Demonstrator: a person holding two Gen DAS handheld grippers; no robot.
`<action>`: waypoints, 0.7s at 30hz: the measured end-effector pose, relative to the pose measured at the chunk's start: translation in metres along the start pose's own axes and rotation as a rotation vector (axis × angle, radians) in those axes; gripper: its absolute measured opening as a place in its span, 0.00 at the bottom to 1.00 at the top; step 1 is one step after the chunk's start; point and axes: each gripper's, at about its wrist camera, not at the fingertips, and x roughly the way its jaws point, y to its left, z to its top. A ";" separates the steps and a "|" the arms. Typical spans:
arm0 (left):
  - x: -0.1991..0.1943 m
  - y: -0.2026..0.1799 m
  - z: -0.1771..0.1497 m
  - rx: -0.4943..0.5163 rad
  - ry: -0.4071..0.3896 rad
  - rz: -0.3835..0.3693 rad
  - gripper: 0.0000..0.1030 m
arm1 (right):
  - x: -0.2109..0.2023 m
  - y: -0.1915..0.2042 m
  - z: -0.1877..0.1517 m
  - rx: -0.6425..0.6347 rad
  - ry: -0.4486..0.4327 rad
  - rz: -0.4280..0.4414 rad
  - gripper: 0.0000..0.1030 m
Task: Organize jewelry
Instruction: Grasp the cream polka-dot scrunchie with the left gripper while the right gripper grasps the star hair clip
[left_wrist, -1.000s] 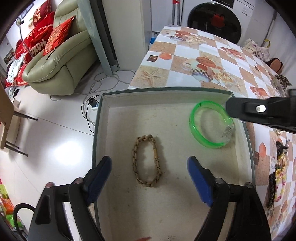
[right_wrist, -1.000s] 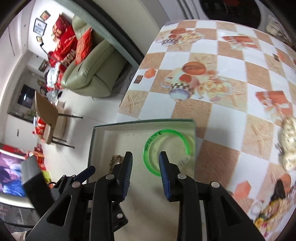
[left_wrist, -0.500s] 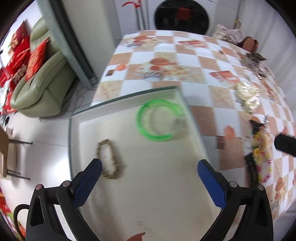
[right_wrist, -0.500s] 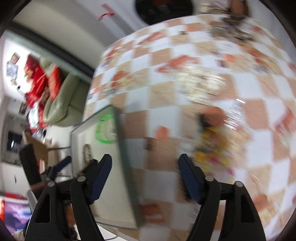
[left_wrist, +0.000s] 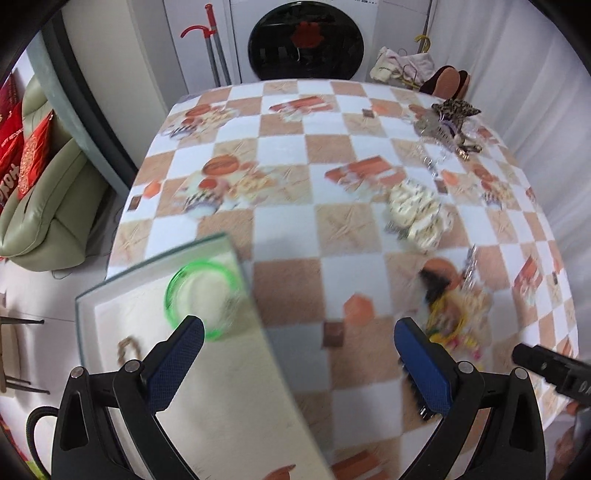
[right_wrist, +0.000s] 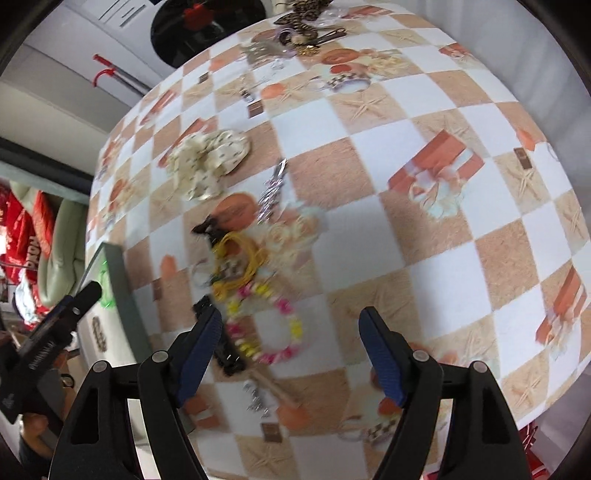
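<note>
A grey tray (left_wrist: 155, 266) at the table's left corner holds a green bangle (left_wrist: 173, 295) and a braided brown bracelet (left_wrist: 127, 349). My left gripper (left_wrist: 299, 328) hangs open over the tray's right edge, holding nothing. To the right lies a heap of jewelry: a pink-and-yellow bead bracelet (right_wrist: 266, 325), yellow cords (right_wrist: 236, 266), a black clip (right_wrist: 227, 354) and a silver clip (right_wrist: 273, 188). My right gripper (right_wrist: 290, 317) stands open just above the bead bracelet, with nothing between its pads.
A cream scrunchie (right_wrist: 208, 158) lies beyond the heap. More hair ties and clips (left_wrist: 450, 122) sit at the table's far right. The checkered cloth (right_wrist: 424, 221) is bare to the right of the heap. A sofa (left_wrist: 48, 206) stands left of the table.
My right gripper opened, let go of the green bangle in the tray and swung right over the jewelry heap. My left gripper drifted right from the tray's middle to its right edge.
</note>
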 end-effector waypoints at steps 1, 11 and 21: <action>0.003 -0.003 0.005 -0.001 0.001 -0.011 1.00 | 0.002 -0.001 0.005 0.000 -0.006 -0.009 0.77; 0.037 -0.042 0.056 -0.034 0.025 -0.120 1.00 | 0.018 0.004 0.040 -0.028 -0.055 -0.048 0.77; 0.075 -0.075 0.081 0.014 0.032 -0.125 1.00 | 0.042 0.013 0.056 -0.070 -0.085 -0.062 0.62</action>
